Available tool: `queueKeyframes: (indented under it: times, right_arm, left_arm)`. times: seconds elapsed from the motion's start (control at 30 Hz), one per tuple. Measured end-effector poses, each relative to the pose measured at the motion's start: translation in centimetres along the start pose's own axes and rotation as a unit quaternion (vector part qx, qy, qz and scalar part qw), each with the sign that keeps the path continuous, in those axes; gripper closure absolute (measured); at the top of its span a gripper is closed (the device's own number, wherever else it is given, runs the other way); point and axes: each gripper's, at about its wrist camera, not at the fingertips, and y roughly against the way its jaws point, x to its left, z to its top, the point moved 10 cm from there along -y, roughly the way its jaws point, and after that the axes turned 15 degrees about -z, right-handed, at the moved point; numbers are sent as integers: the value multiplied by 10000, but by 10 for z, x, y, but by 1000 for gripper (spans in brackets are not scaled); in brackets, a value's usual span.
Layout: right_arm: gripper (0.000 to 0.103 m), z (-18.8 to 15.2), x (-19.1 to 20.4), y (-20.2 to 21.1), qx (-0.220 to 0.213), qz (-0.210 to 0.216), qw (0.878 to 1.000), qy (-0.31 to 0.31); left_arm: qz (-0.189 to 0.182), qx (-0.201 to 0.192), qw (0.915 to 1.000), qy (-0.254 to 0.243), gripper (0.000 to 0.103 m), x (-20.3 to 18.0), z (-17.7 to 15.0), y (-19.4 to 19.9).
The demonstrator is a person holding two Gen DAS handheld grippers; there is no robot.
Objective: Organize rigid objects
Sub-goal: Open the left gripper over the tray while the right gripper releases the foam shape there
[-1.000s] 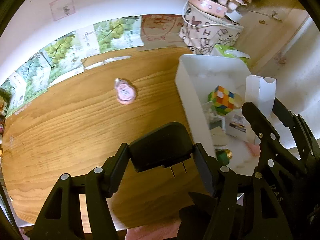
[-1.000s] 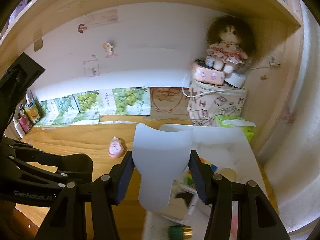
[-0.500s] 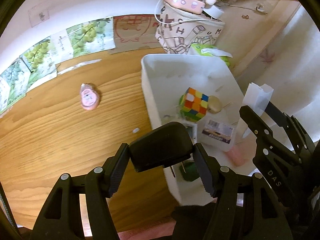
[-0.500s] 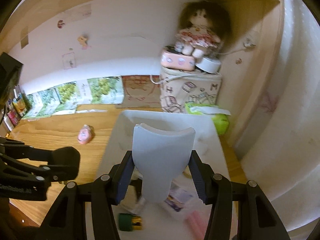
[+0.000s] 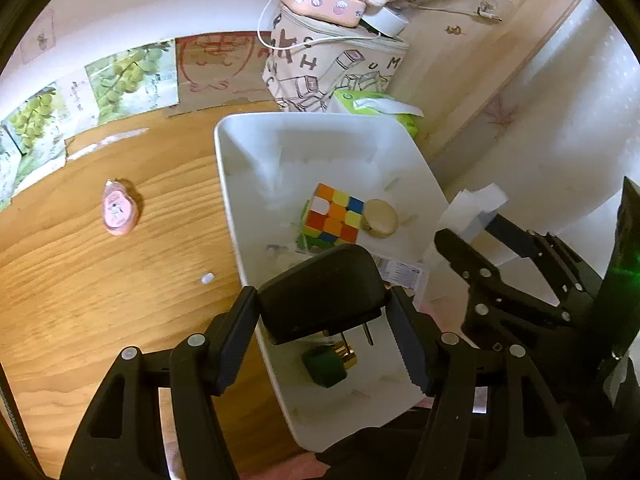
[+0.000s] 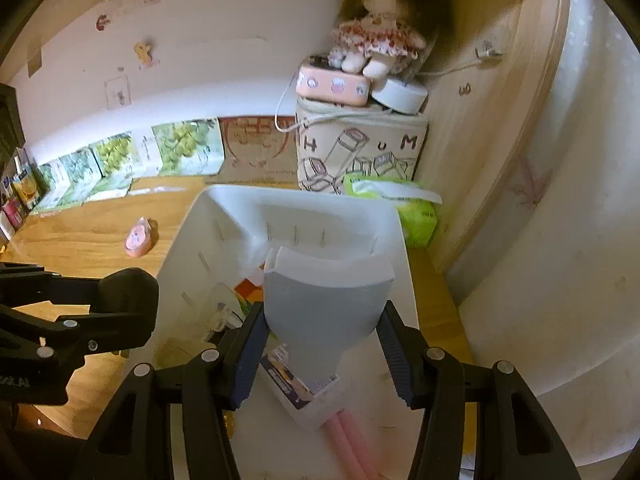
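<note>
While both grippers hang over the white bin, my left gripper clamps a black plug, prongs down for dropping in; my right gripper pinches a white scoop. Only "H", "U", "M" on the bag is readable.

warm indoor light | strong fisheye bending; dark vignette corners | slight blur

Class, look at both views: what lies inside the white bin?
Inside the white bin: a colour cube, a round beige disc, a green-and-gold piece, a labelled packet and pink sticks. The black charger and white scoop hide more.
</note>
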Motion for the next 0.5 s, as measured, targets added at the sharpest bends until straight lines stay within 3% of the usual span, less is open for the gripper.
queueKeyframes:
  times: [0.1,0.23,0.5]
  right_arm:
    - [30,-2,-3,-2,17,-59,10000,6]
    - [30,-4,-6,-4,45,-127,9999,34]
    - [25,-9,-3,-4,211,-202,9995,-121]
  left_arm:
    - [-12,2,10000,88,34,2,1,-4]
    - [2,-144,9999,85,19,4,6,0]
    - [250,-249,9993,-156,18,8,5,15]
